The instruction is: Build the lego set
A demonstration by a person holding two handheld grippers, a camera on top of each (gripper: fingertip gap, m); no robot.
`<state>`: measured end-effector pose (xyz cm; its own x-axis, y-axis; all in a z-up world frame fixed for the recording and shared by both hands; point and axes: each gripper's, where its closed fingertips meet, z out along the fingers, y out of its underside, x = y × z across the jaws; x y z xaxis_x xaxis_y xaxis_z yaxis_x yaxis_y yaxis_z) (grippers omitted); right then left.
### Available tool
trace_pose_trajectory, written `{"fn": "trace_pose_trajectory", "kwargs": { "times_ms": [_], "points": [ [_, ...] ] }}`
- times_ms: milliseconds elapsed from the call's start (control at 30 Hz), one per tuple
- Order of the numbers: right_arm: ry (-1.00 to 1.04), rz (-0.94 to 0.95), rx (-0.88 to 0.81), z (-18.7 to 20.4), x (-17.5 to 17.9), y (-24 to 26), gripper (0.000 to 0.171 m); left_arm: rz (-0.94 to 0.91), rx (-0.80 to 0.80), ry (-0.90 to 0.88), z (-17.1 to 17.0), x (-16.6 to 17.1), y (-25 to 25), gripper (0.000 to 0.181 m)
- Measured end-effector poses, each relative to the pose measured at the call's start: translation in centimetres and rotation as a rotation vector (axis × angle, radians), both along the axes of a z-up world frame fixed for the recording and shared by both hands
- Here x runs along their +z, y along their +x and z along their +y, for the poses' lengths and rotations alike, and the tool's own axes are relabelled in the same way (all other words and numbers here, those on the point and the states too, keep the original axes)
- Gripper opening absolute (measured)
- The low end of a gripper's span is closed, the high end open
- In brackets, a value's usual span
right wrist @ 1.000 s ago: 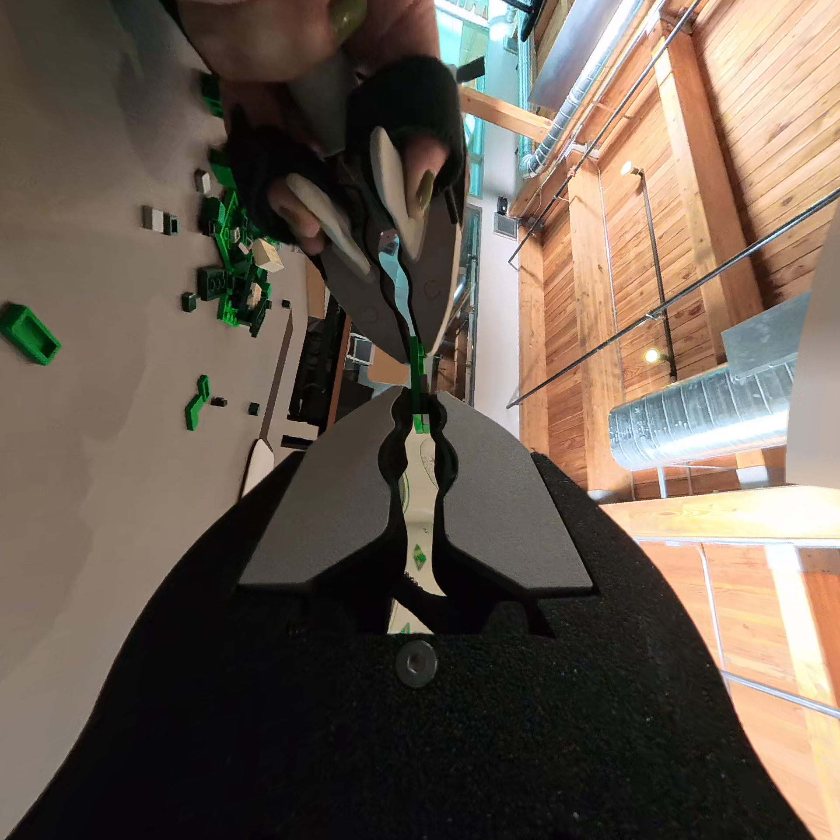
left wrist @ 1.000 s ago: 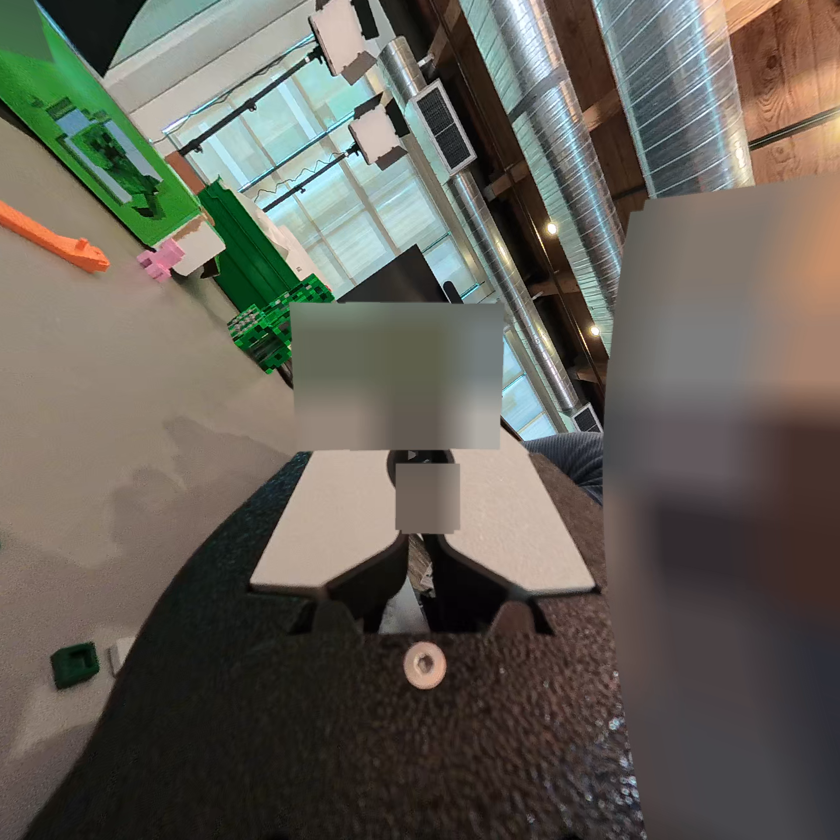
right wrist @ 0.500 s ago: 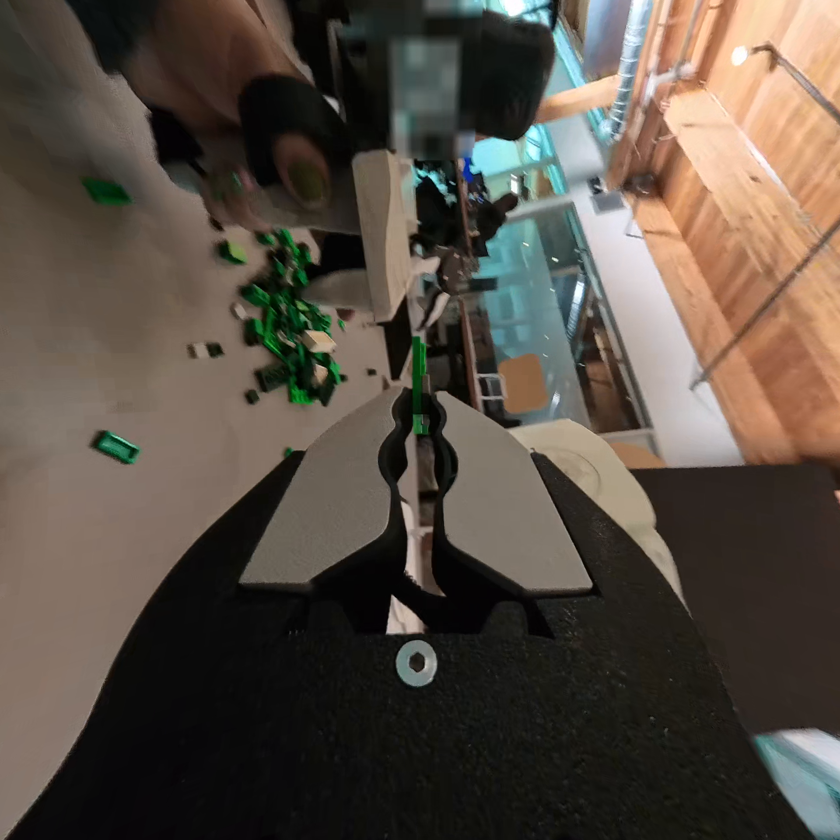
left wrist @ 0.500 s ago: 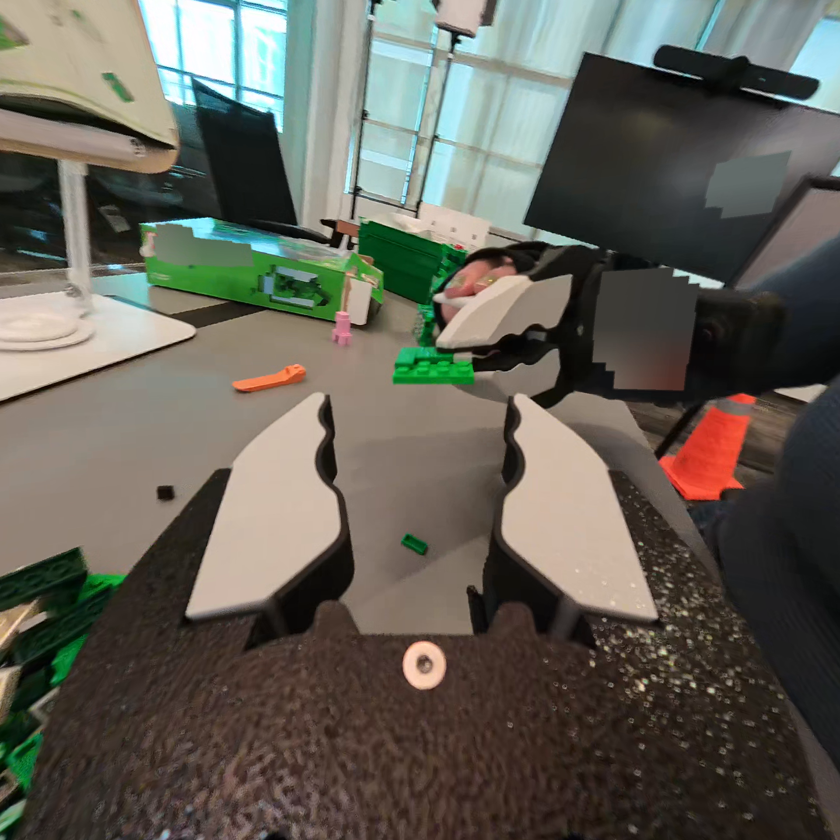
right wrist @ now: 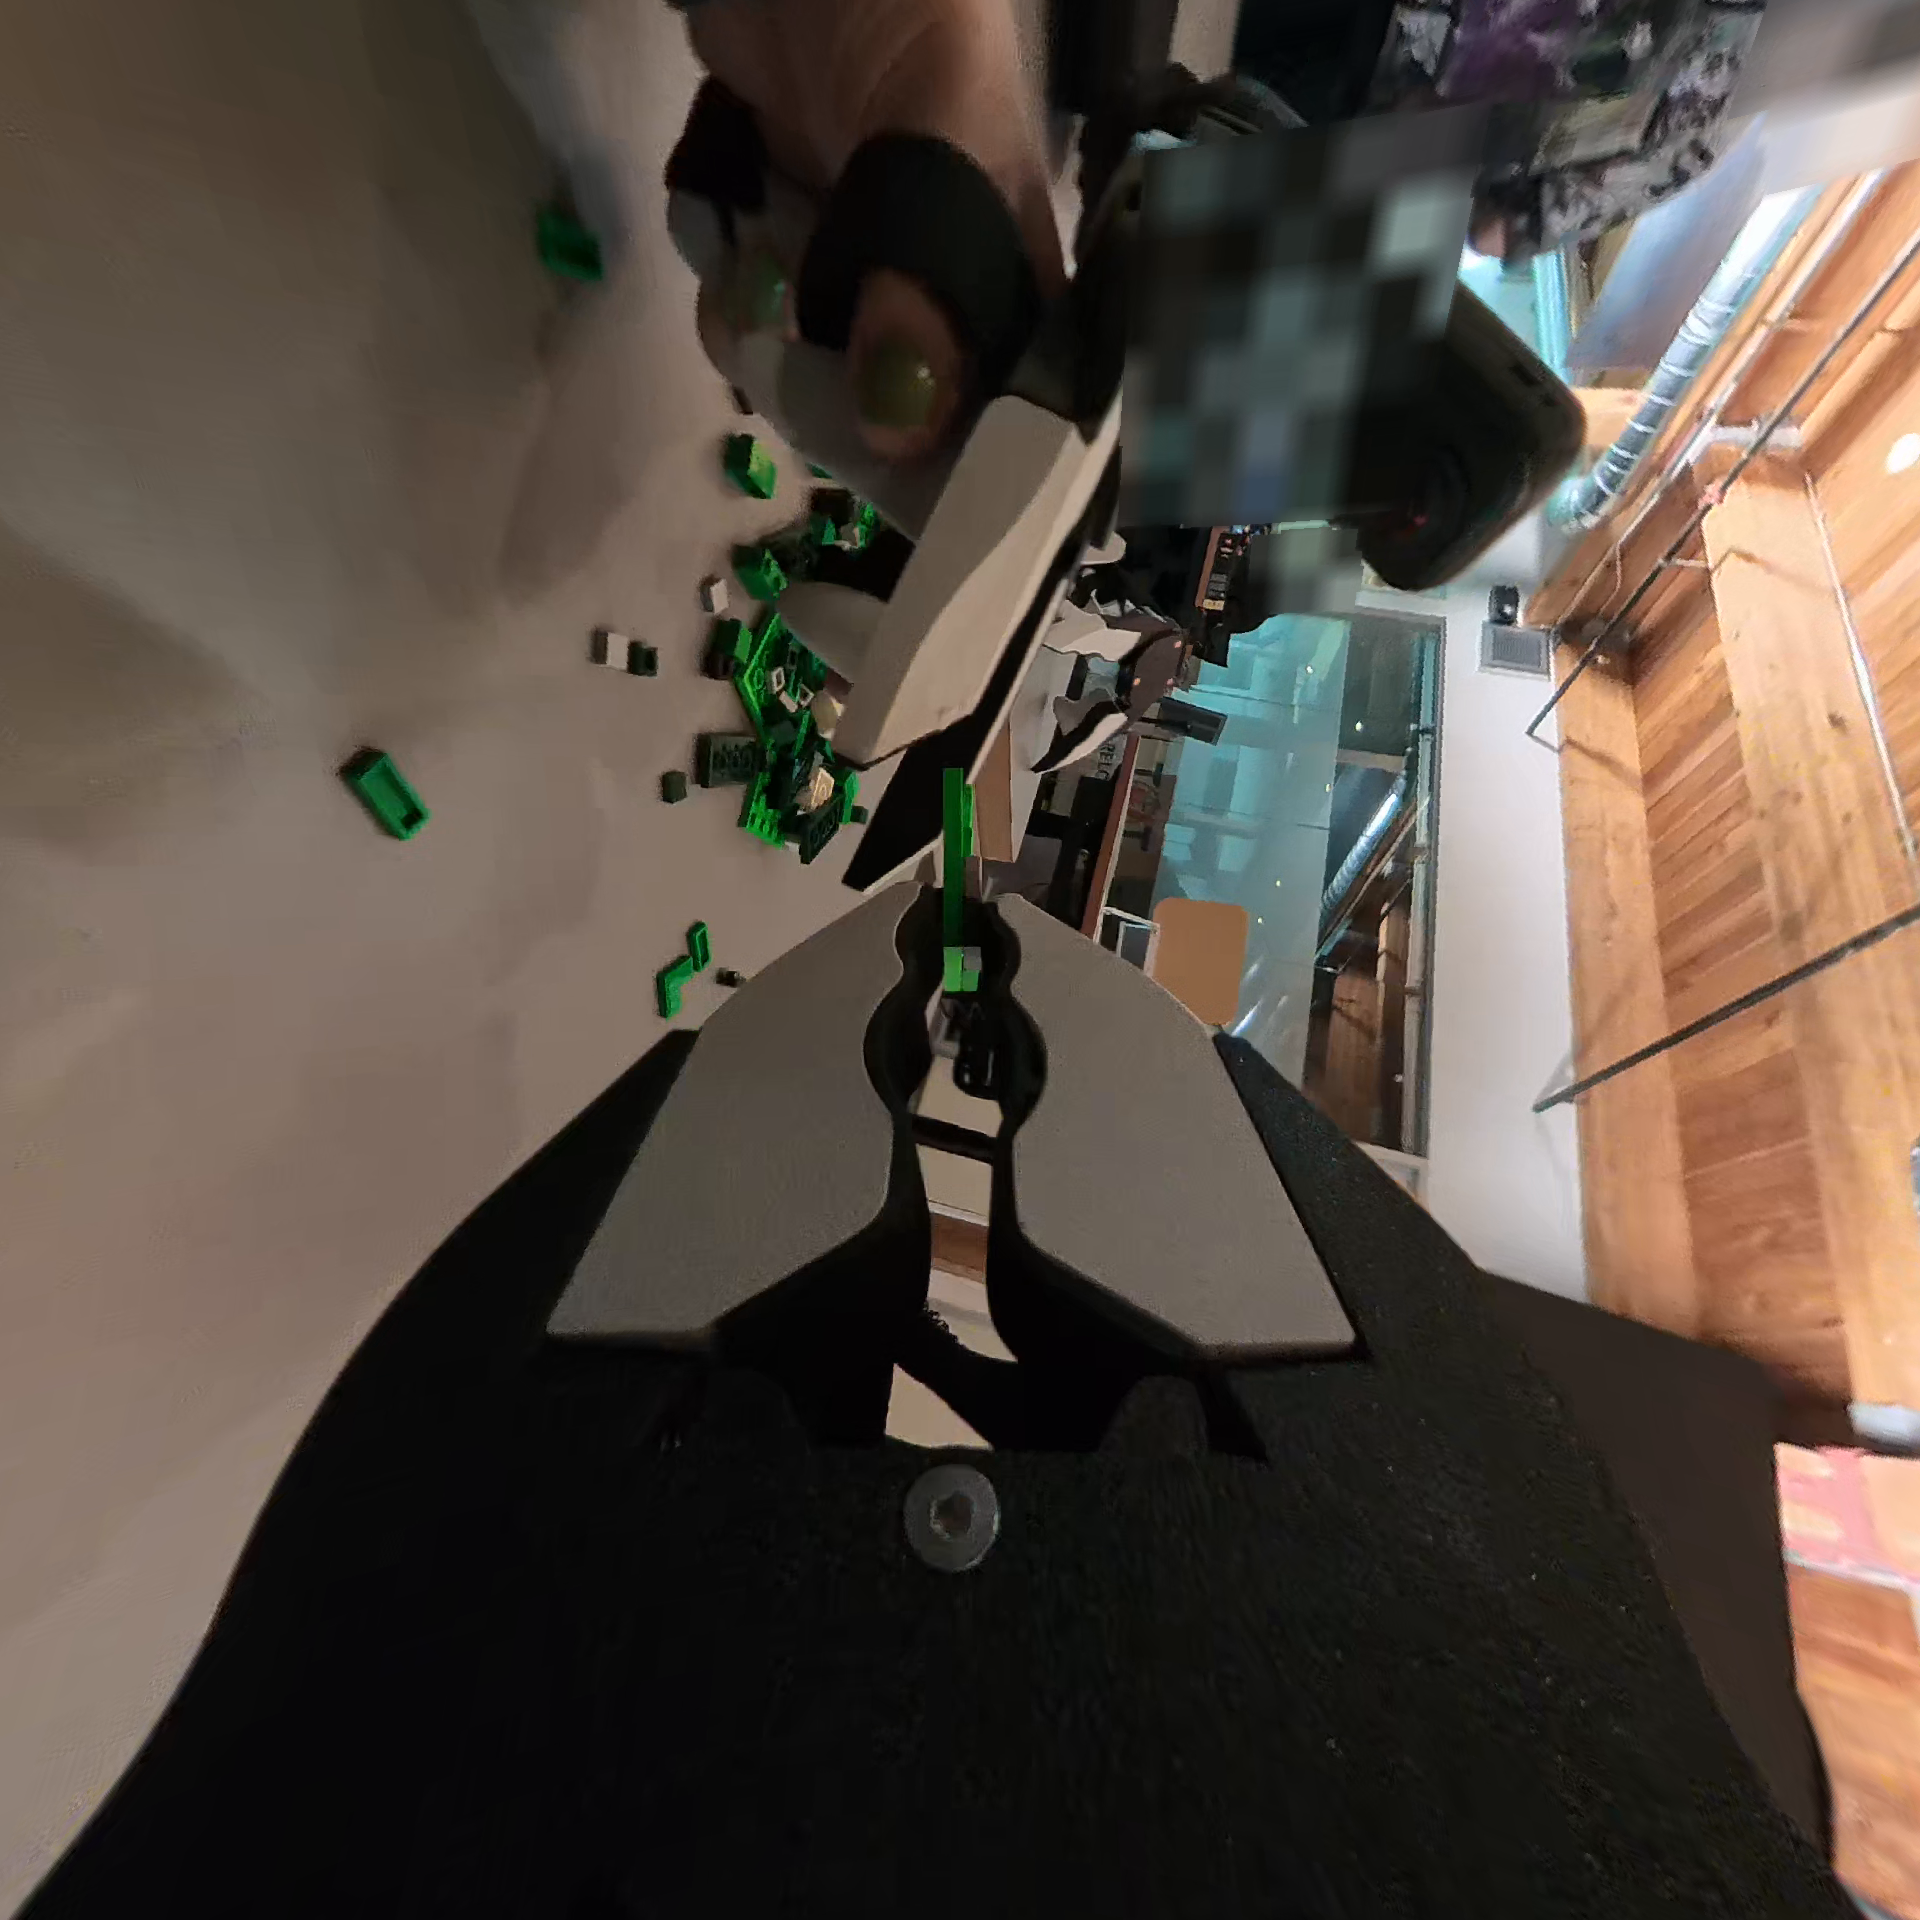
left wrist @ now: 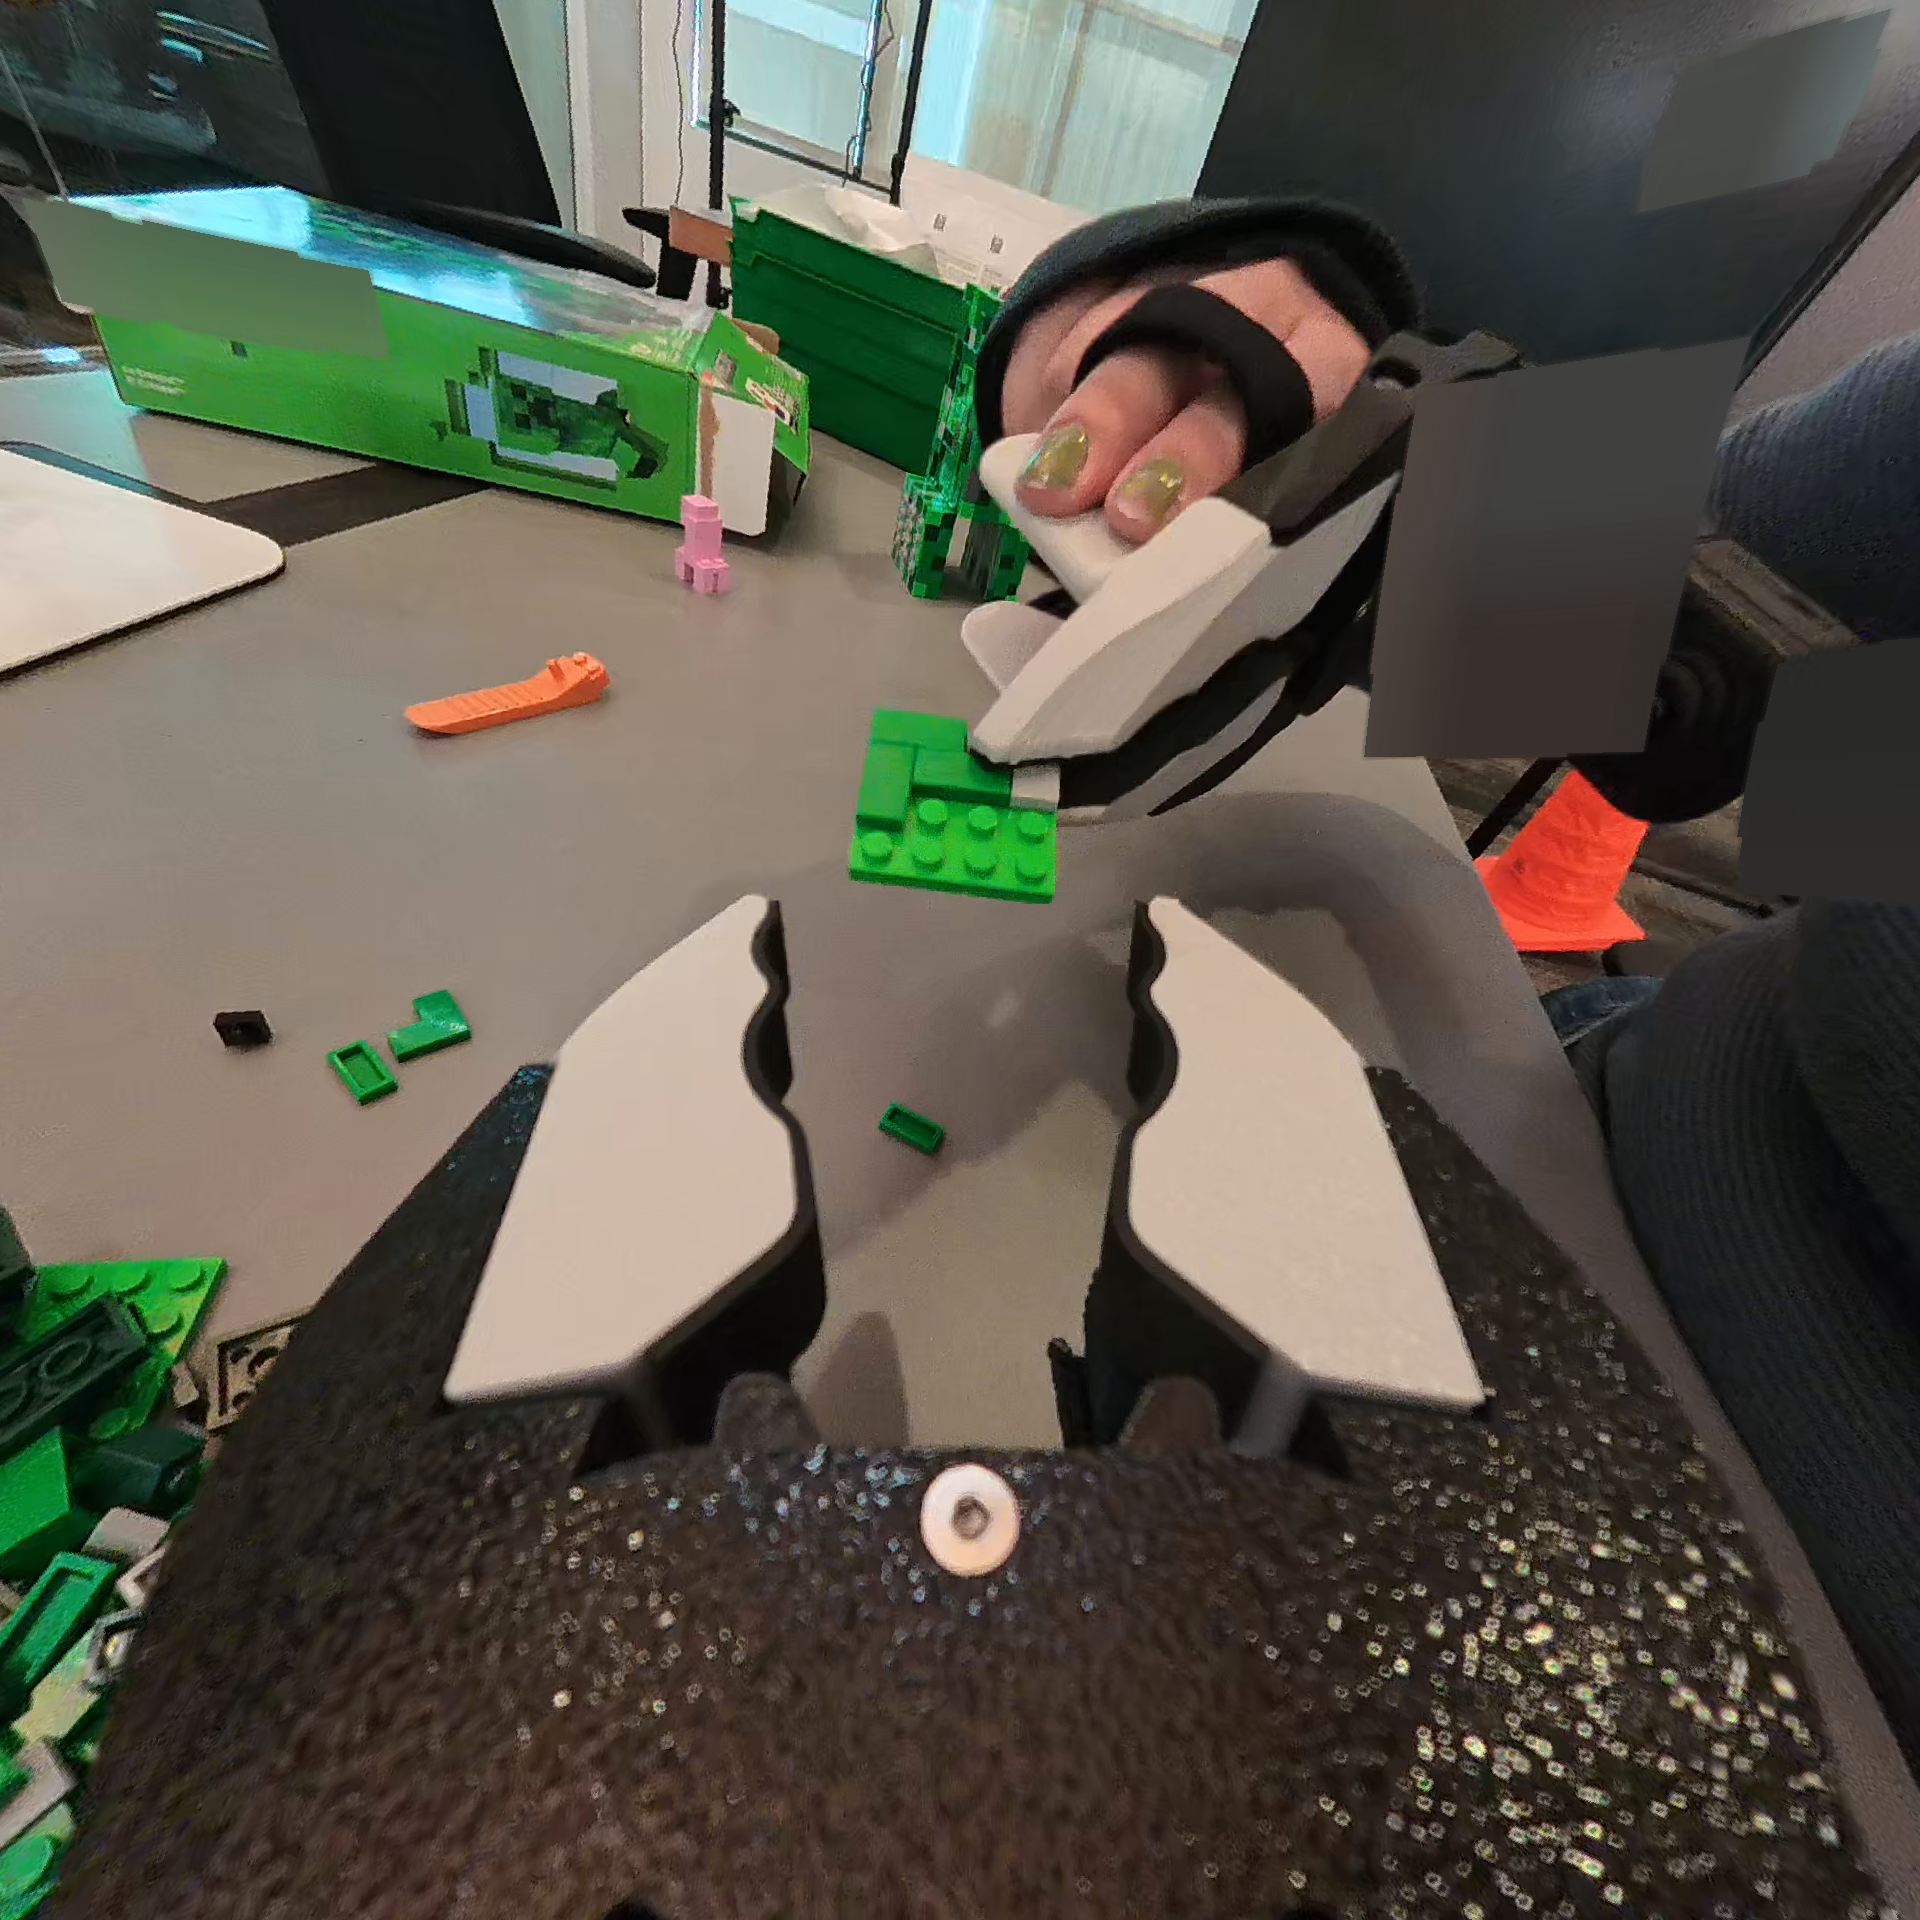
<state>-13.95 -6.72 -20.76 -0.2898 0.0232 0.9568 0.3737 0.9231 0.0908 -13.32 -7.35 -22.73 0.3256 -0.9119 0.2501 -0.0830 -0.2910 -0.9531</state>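
Note:
My right gripper (right wrist: 954, 914) is shut on a green plate assembly (right wrist: 954, 862), seen edge-on in its own view. In the left wrist view that gripper (left wrist: 1013, 764) holds the green plate assembly (left wrist: 951, 821) above the grey table (left wrist: 260, 831), studs up. My left gripper (left wrist: 956, 935) is open and empty, just below and in front of the assembly. A small dark green tile (left wrist: 911, 1127) lies on the table between its fingers. In the right wrist view the left gripper (right wrist: 914, 727) shows close by, open.
A pile of green bricks (left wrist: 73, 1392) lies at the lower left. Loose green pieces (left wrist: 400, 1039) and a black piece (left wrist: 242, 1029) lie on the table. An orange brick separator (left wrist: 509, 698), a pink figure (left wrist: 701, 545), a green box (left wrist: 416, 353) and a built green figure (left wrist: 951, 499) stand farther back. Only a small space, under 4 cm, lies between the two pairs of fingers. My left tips are roughly 12 cm from the black piece (left wrist: 242, 1029).
My left gripper let go of the assembly, opened and swung down to face the table. My right gripper kept hold of the green assembly and now holds it nearer the left gripper.

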Motion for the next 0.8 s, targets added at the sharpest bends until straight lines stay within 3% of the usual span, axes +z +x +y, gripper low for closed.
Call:
{"fn": "trace_pose_trajectory", "kwargs": {
  "times_ms": [333,800],
  "points": [
    [0.052,-0.081,0.041,-0.9,-1.0,0.1,0.006,0.07,-0.014,0.056,-0.4,-0.6,0.4,0.036],
    [0.007,-0.034,0.018,-0.7,-1.3,0.1,0.006,0.067,-0.022,0.005,-0.4,-1.1,0.3,0.035]
  ]
}}
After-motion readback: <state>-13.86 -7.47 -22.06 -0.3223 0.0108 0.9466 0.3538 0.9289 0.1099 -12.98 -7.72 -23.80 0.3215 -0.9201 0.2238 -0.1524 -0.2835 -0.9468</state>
